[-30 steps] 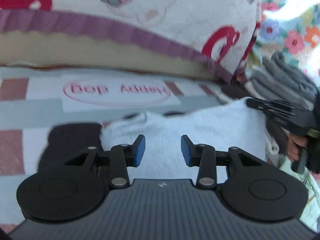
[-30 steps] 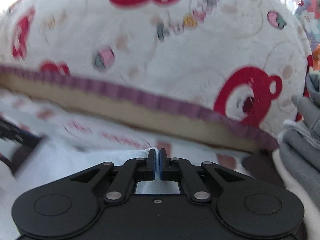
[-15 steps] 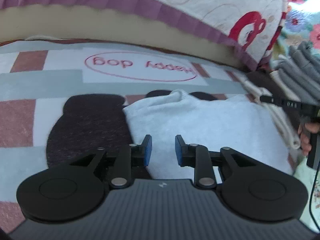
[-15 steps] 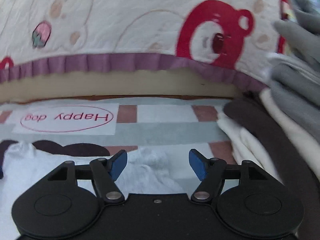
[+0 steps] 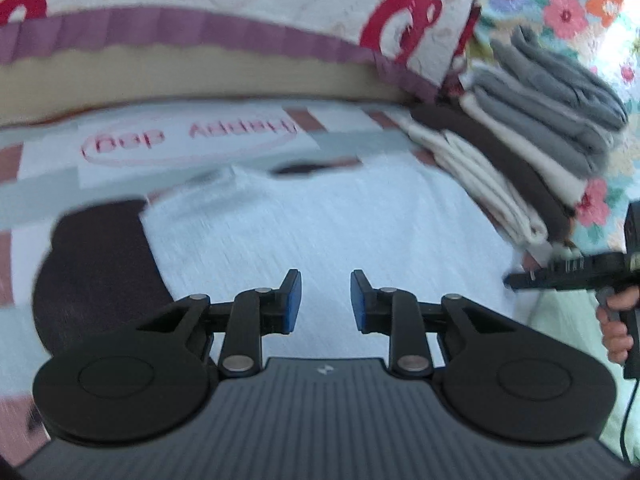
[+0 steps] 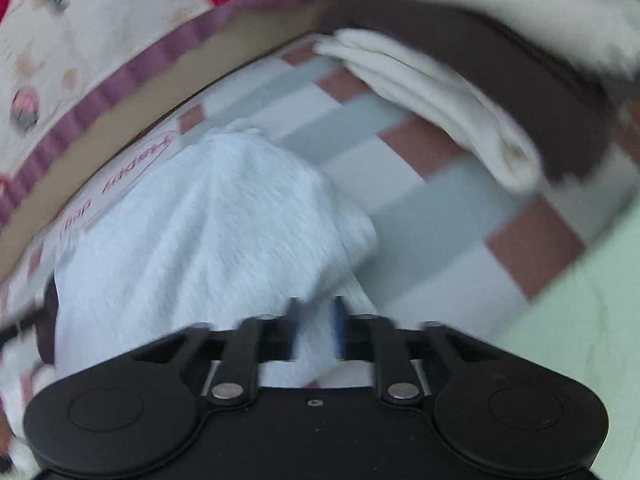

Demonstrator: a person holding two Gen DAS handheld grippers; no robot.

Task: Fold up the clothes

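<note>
A white fuzzy garment (image 5: 320,232) lies folded on the checked bed sheet (image 5: 48,184). My left gripper (image 5: 325,300) hovers open and empty over its near part. In the right wrist view the same garment (image 6: 208,232) bunches up toward my right gripper (image 6: 316,328), whose jaws are narrowed around a fold of it; the view is blurred. The right gripper also shows at the right edge of the left wrist view (image 5: 516,278), at the garment's right edge.
A stack of folded grey, cream and brown clothes (image 5: 532,148) sits at the right, also in the right wrist view (image 6: 460,80). A bear-print quilt with purple trim (image 5: 240,36) lies along the back. A dark brown patch (image 5: 92,264) on the sheet is left of the garment.
My right gripper, open half a second ago, has turned toward the white garment and narrowed on a fold of it. My left gripper has opened slightly wider and shifted right over the garment.
</note>
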